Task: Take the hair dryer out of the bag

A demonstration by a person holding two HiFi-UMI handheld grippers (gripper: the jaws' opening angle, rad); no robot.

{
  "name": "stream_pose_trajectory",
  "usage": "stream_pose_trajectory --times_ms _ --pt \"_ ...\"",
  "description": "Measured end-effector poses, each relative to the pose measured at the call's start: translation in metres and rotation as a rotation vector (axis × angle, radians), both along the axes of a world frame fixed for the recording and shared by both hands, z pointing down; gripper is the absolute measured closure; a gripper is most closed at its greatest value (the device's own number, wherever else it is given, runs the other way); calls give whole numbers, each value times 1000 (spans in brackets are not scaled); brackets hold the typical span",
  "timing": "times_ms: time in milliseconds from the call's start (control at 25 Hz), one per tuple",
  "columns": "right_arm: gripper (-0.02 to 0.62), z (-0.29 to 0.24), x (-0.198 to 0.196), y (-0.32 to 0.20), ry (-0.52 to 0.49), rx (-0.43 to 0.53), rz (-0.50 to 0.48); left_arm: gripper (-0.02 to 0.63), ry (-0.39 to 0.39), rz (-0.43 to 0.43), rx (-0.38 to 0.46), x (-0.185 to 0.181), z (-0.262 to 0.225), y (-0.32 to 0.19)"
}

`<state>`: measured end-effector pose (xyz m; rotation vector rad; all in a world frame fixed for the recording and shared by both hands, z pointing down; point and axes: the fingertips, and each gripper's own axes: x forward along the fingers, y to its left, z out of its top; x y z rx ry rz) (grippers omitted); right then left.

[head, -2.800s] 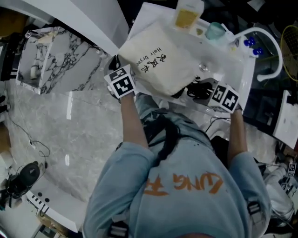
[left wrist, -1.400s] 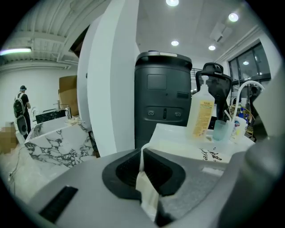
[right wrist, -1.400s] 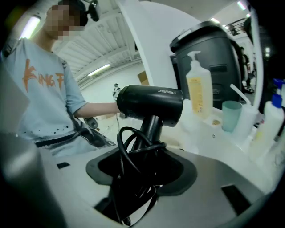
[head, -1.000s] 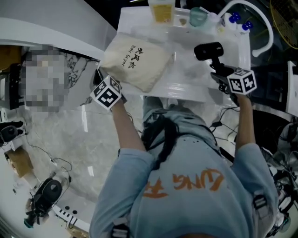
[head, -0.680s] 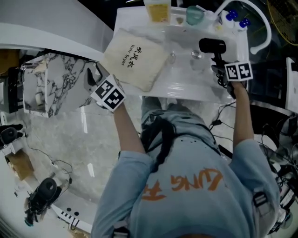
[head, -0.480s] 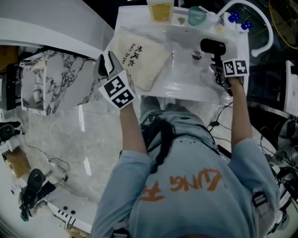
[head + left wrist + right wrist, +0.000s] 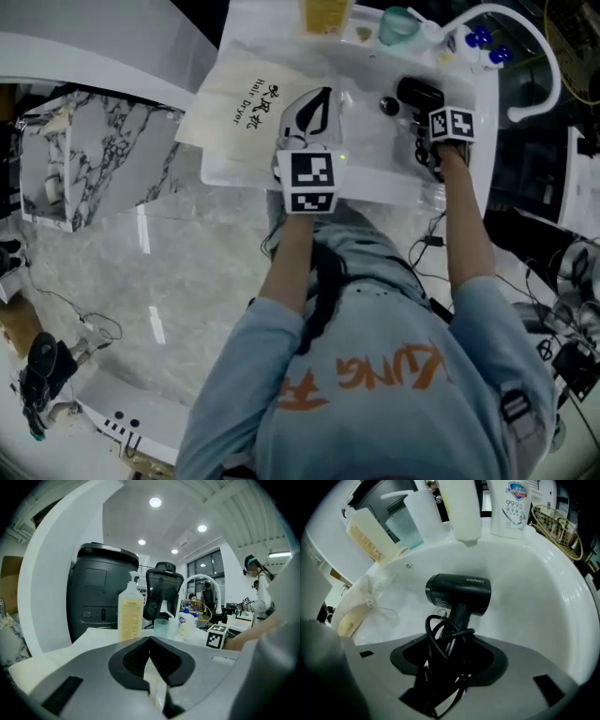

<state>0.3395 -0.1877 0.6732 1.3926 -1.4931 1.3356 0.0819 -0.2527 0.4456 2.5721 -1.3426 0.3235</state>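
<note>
The cream cloth bag (image 7: 246,101) lies flat on the counter left of the sink (image 7: 375,184); an edge of it with its drawstring (image 7: 352,613) shows in the right gripper view. The black hair dryer (image 7: 417,93) (image 7: 458,592) is down in the basin, out of the bag. My right gripper (image 7: 436,131) (image 7: 450,644) points steeply down and is shut on the dryer's handle, with the coiled cord bunched between the jaws. My left gripper (image 7: 317,101) (image 7: 152,641) hovers over the sink's front left, just right of the bag, shut with nothing in it.
At the back of the sink stand a yellow bottle (image 7: 326,14) (image 7: 130,609), a teal cup (image 7: 398,23), blue-capped bottles (image 7: 483,37) and a white arched faucet (image 7: 534,66). A marble slab (image 7: 84,141) lies to the left. A wire basket (image 7: 555,524) sits beyond the sink.
My left gripper left the bag's near left corner and swung right to the sink's front. My right gripper sank with the hair dryer into the basin. The bag stays flat.
</note>
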Motion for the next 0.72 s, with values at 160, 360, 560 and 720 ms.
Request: stream_pose_trajectory --times_ms 160,360,560,720 --pt "364 19 7 1 36 -17 64 603 21 26 -32 5 14 -2" --pt "362 28 10 -4 110 -15 35 603 37 34 -61 5 23 -9" --pt "359 43 6 -1 151 -42 4 603 53 40 -79 8 26 -15" --pt "359 52 2 9 147 -64 -5 603 85 73 -69 24 18 -18"
